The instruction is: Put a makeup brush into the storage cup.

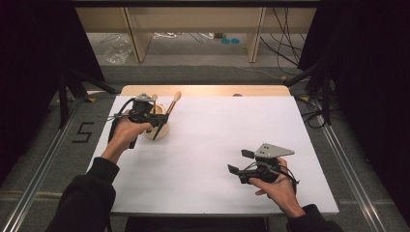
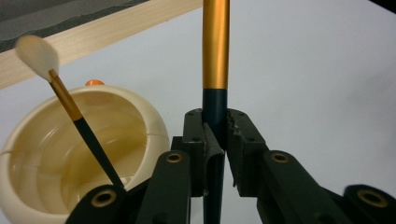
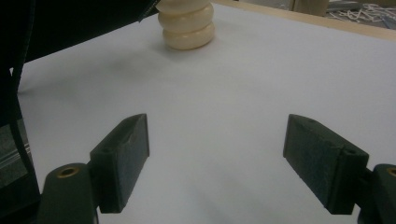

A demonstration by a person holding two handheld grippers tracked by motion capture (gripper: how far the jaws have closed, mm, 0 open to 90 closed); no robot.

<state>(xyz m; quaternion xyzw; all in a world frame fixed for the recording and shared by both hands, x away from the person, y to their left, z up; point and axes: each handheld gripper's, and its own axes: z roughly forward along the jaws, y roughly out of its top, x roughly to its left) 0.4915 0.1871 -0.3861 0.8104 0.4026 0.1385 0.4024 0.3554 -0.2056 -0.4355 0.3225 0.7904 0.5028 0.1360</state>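
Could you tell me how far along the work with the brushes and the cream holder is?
One brush already leans in the cream holder. The left hand-held gripper is shut on a second brush beside the holder; placing it looks left to do. The right hand-held gripper hangs open over the white table.

White table [image 1: 208, 140] with a pale wooden strip [image 1: 208, 90] along its far edge. Beyond, on the grey floor, a crumpled clear plastic bag [image 1: 117, 52], wooden shelf legs [image 1: 136, 34], loose black cables [image 1: 285, 46], two small blue discs [image 1: 230, 41], perhaps lids. Black "5" [image 1: 83, 132] marked at left.
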